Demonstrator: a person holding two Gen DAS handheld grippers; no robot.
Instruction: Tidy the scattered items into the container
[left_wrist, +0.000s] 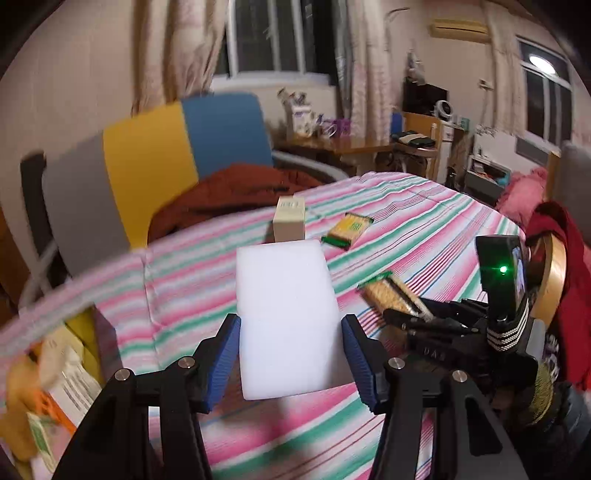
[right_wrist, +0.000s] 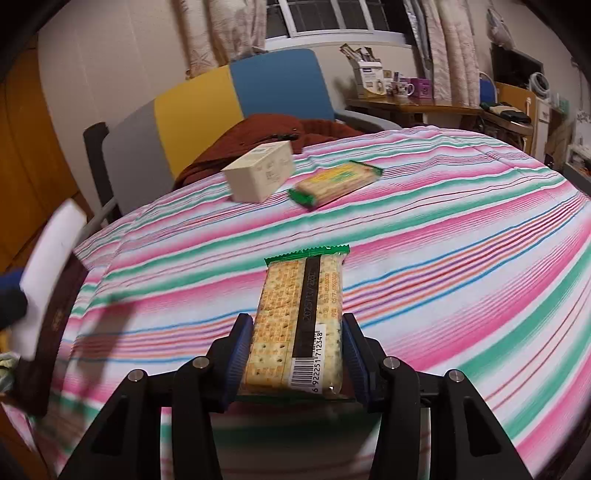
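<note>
My left gripper (left_wrist: 290, 350) is shut on a white foam block (left_wrist: 284, 314) and holds it above the striped bed cover (left_wrist: 406, 206). My right gripper (right_wrist: 295, 350) is shut on a cracker packet (right_wrist: 299, 325) with a green end and a barcode, held above the cover; it also shows in the left wrist view (left_wrist: 391, 295). A second cracker packet (right_wrist: 336, 181) and a cream box (right_wrist: 258, 173) lie further back on the bed; both also show in the left wrist view, the packet (left_wrist: 347, 229) and the box (left_wrist: 290, 221). The white block shows blurred at the left of the right wrist view (right_wrist: 48, 266).
A grey, yellow and blue chair (left_wrist: 147, 158) with a rust-brown garment (left_wrist: 236, 188) stands behind the bed. A container with packets (left_wrist: 55, 387) sits low at the left below the bed edge. A cluttered desk (right_wrist: 406, 103) stands at the back right.
</note>
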